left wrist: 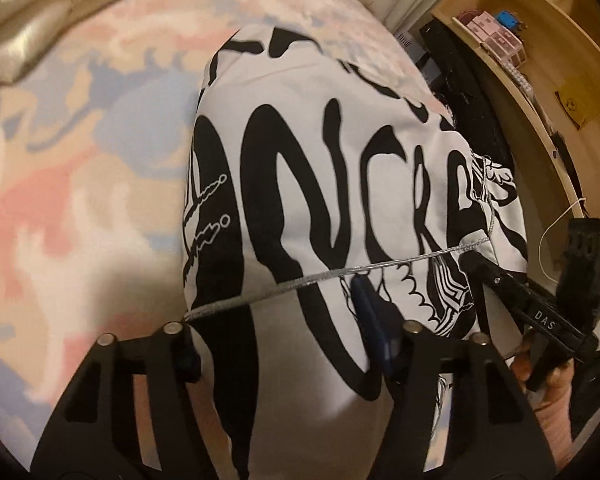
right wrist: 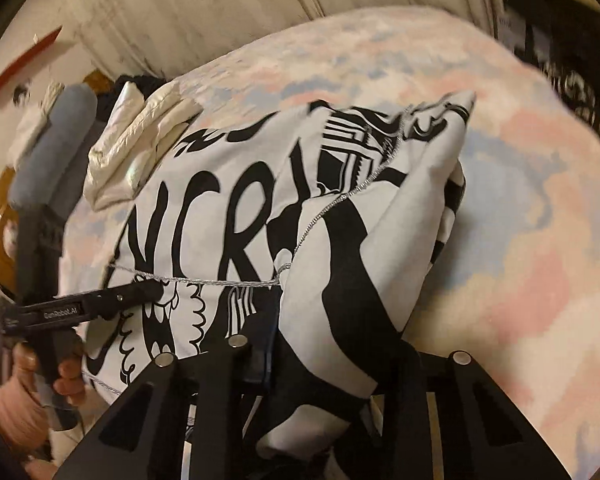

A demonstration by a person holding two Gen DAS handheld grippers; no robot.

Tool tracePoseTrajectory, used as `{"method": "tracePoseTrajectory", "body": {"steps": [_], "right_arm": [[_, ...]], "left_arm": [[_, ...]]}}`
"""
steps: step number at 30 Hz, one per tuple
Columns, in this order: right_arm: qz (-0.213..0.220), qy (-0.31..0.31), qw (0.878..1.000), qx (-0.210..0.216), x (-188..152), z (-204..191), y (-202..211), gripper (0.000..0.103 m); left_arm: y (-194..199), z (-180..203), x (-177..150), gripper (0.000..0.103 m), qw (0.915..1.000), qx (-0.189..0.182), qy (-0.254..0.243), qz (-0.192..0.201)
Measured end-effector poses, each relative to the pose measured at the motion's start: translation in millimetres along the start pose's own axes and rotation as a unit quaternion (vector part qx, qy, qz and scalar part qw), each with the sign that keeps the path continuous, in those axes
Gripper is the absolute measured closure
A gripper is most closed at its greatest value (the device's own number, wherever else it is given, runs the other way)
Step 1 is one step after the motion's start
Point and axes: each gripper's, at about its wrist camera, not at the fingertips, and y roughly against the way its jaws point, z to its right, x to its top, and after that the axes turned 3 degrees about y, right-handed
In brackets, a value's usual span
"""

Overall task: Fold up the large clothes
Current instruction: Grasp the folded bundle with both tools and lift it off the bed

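Note:
A large white garment with bold black lettering (left wrist: 312,184) lies folded on a pastel pink and blue blanket (left wrist: 80,160); a silver drawstring (left wrist: 300,282) crosses it. My left gripper (left wrist: 288,344) has its jaws wide apart over the garment's near edge, with cloth between the fingers. In the right wrist view the same garment (right wrist: 260,208) is bunched, and my right gripper (right wrist: 312,360) is shut on a thick fold of it. The left gripper also shows in the right wrist view (right wrist: 152,292), its tips on the cloth. The right gripper shows in the left wrist view (left wrist: 472,264), at the garment's right edge.
A folded shiny cream jacket (right wrist: 140,148) lies on the blanket beyond the garment. A wooden shelf unit with small boxes (left wrist: 540,40) stands to the right of the bed. A cream upholstered headboard (right wrist: 220,8) rises behind the bed. A blue-grey roll (right wrist: 52,144) stands left.

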Motion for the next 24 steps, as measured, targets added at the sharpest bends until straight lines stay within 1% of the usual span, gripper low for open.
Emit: {"method": "tracePoseTrajectory", "body": {"steps": [4, 9, 11, 14, 15, 19, 20, 24], "right_arm": [[0.008, 0.018, 1.0, -0.017, -2.3, -32.9, 14.1, 0.08], [0.015, 0.03, 0.999, -0.019, -11.0, -77.8, 34.7, 0.08], [0.02, 0.042, 0.999, -0.018, -15.5, -100.3, 46.4, 0.08], [0.028, 0.055, 0.998, -0.013, -18.8, -135.7, 59.9, 0.08], [0.03, 0.058, 0.998, -0.01, -20.3, -145.4, 64.8, 0.08], [0.041, 0.076, 0.996, 0.002, -16.8, -196.4, 78.3, 0.08], [0.044, 0.082, 0.996, 0.005, -15.5, -210.5, 81.0, 0.08], [0.056, 0.102, 0.993, 0.018, -57.7, -254.0, 117.9, 0.08]], "left_arm": [[21.7, 6.8, -4.9, 0.052, 0.9998, 0.003, -0.013, 0.013], [55.3, 4.3, -11.5, 0.052, 0.9995, 0.005, -0.021, 0.022], [78.0, -8.3, -20.8, 0.052, 0.9994, 0.005, -0.02, 0.027], [105.4, -14.7, -24.2, 0.052, 0.9991, 0.007, -0.02, 0.036], [118.6, -23.1, -26.2, 0.052, 0.999, 0.007, -0.021, 0.039], [164.7, -44.6, -28.7, 0.052, 0.9981, 0.011, -0.021, 0.056], [181.7, -53.9, -30.5, 0.052, 0.9977, 0.012, -0.019, 0.064], [232.7, -82.8, -31.7, 0.052, 0.9958, 0.016, -0.013, 0.09]]}}
